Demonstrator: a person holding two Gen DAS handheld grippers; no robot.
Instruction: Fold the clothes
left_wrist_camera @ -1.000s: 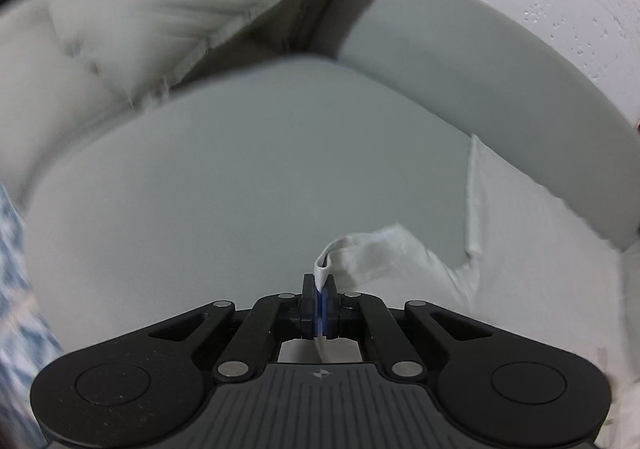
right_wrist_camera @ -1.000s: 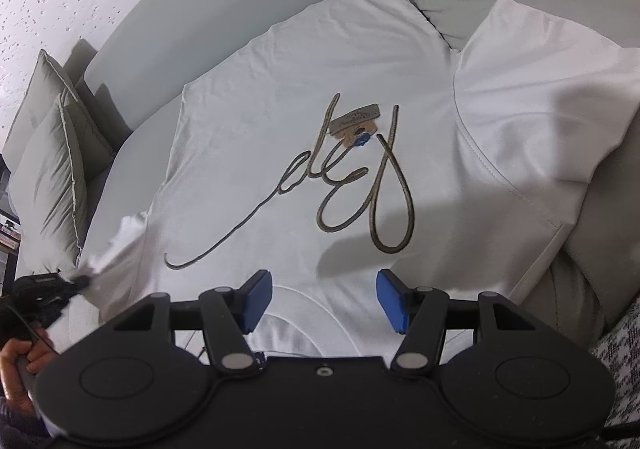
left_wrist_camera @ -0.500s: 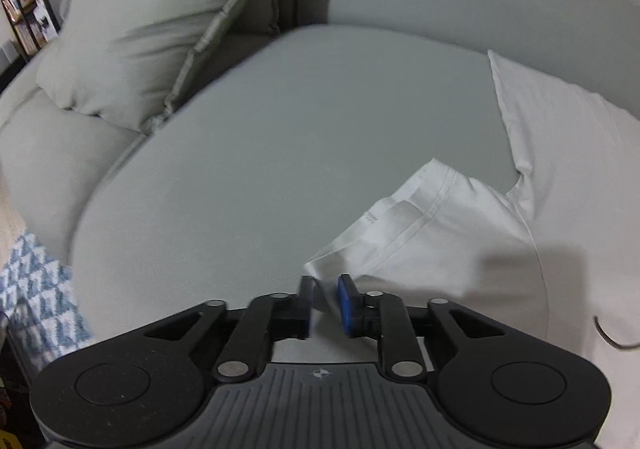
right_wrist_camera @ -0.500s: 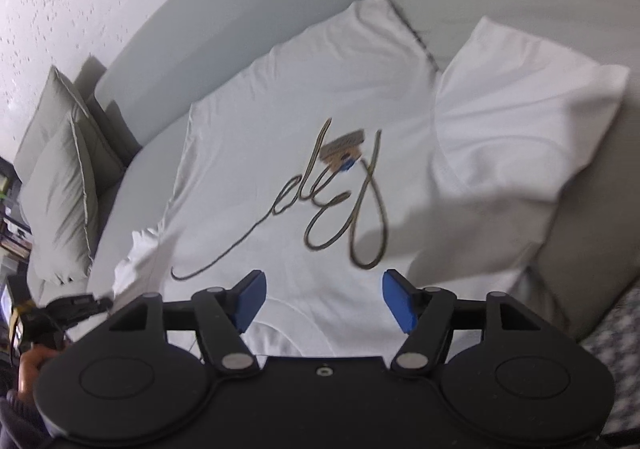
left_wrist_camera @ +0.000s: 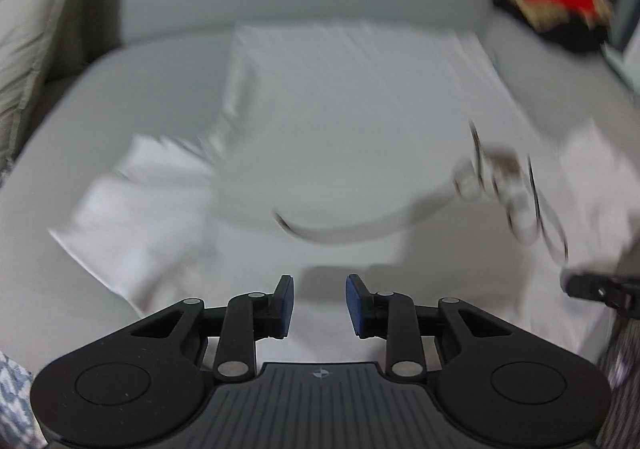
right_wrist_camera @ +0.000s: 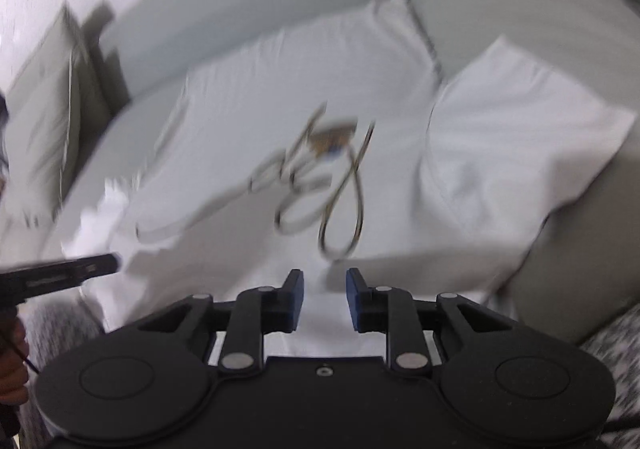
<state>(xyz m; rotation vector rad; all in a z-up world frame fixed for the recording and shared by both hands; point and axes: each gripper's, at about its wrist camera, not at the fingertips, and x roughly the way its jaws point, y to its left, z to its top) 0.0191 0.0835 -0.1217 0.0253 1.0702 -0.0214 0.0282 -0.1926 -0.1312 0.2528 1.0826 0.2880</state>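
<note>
T-shirt (right_wrist_camera: 304,137) lies flat on sofa (left_wrist_camera: 132,97); L gripper (left_wrist_camera: 319,305) & R gripper (right_wrist_camera: 323,299) both gape wide, holding nothing.

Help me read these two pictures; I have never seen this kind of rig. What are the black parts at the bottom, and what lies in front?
Each picture comes from a camera on a hand-held gripper, looking along its two blue-padded fingers. One shows the left gripper, the other the right gripper. Both are open and hold nothing. Ahead, a white T-shirt with a looping script print lies spread on a grey sofa, with a pillow beside it. Both pictures are blurred.
</note>
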